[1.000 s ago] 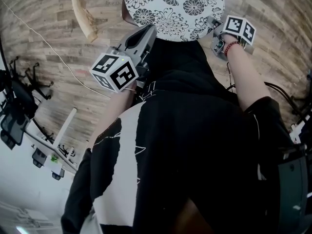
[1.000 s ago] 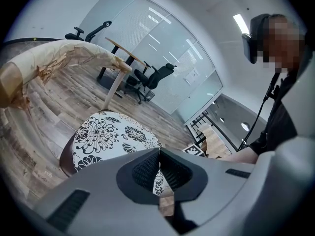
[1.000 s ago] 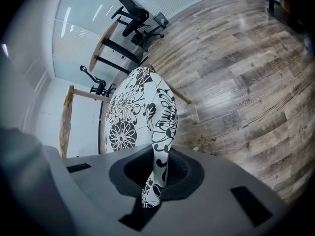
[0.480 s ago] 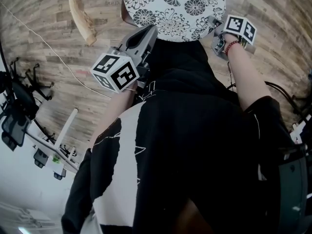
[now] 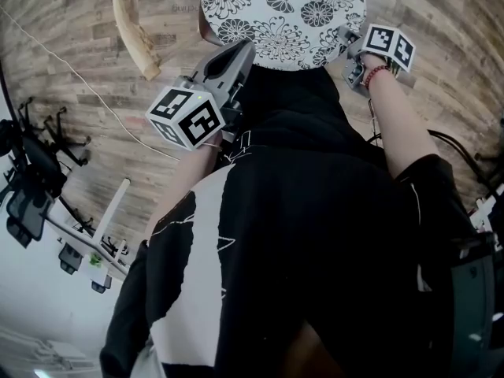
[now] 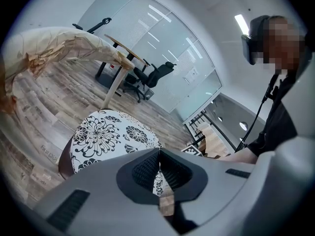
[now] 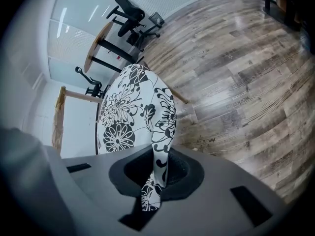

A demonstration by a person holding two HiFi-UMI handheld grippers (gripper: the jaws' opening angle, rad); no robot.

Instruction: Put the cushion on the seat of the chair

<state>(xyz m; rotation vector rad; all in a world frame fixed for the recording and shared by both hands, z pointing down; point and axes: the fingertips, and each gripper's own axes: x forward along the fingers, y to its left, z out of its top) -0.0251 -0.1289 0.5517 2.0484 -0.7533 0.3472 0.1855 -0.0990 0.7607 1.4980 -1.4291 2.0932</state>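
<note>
The round cushion [image 5: 279,10], white with black flowers, lies at the top of the head view over a dark brown seat edge [image 5: 203,28]. My right gripper [image 5: 346,42] is at its right rim, shut on the cushion's edge; the patterned fabric runs between the pads [image 7: 160,168]. The cushion [image 7: 133,112] stretches away from those jaws. My left gripper [image 5: 236,53] points at the cushion's near left rim without touching it. Its pads meet at the tip [image 6: 158,154] with nothing between them. Beyond them lie the cushion [image 6: 103,136] and the brown seat edge [image 6: 64,162].
A curved pale piece wrapped in paper [image 5: 130,22] stands left of the cushion. Black stands [image 5: 31,172] and a white rod [image 5: 106,211] are on the wood floor at left, with a thin cable [image 5: 79,77]. A desk and office chairs [image 6: 147,77] stand further off.
</note>
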